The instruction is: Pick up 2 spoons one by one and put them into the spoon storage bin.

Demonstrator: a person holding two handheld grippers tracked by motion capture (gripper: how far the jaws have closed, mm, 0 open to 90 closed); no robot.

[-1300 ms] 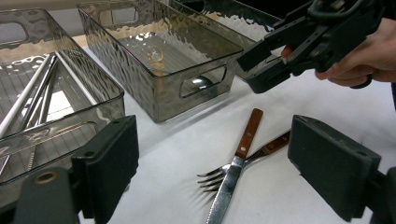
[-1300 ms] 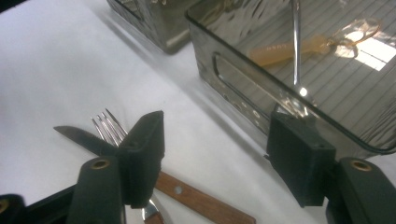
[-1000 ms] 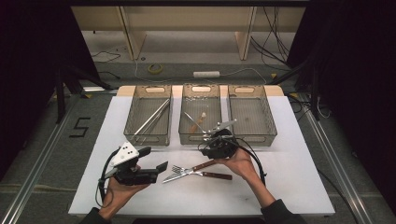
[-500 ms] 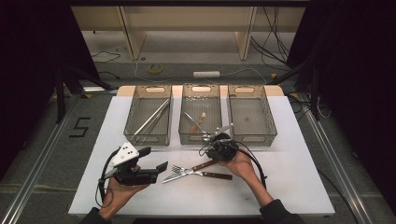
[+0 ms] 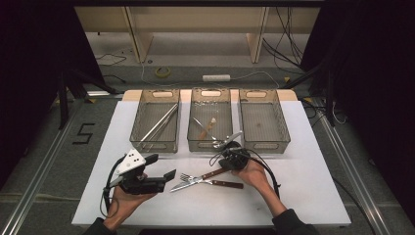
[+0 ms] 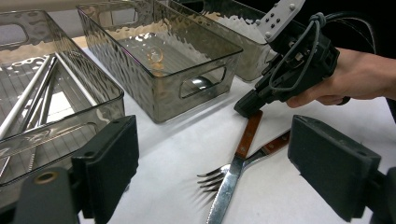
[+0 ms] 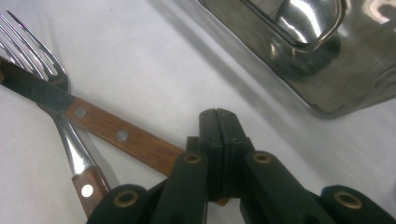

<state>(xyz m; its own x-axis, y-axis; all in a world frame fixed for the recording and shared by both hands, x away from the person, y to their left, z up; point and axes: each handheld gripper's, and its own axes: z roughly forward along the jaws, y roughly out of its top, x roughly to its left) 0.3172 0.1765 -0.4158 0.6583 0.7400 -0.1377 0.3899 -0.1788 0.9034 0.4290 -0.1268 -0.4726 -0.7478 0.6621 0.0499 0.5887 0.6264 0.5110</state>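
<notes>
The right gripper (image 7: pixel 217 122) has its two black jaws pressed together over the end of the wooden handle of a steak knife (image 7: pixel 116 135), a steel-bladed knife with a riveted brown handle; the handle's tip disappears under the closed jaws, so they appear clamped on it. The knife lies on the white table top (image 5: pixel 303 196), its blade crossing over a steel fork (image 7: pixel 56 107) with a matching riveted wooden handle, the tines pointing away from the gripper. In the high view the right gripper (image 5: pixel 229 159) sits just in front of the middle one of three smoky translucent plastic bins (image 5: pixel 210 144), with the knife (image 5: pixel 195 179) and fork (image 5: pixel 215 182) crossed just beside it towards the person. The left gripper (image 6: pixel 215 163) has its jaws wide apart and holds nothing; between them the left gripper view shows the crossed knife (image 6: pixel 233 172) and fork (image 6: pixel 219 177) a little way ahead. In the high view the left gripper (image 5: pixel 164 169) hovers near the table's front, well left of the cutlery. The left bin (image 5: pixel 142 142) holds long metal utensils (image 5: pixel 159 125).
</notes>
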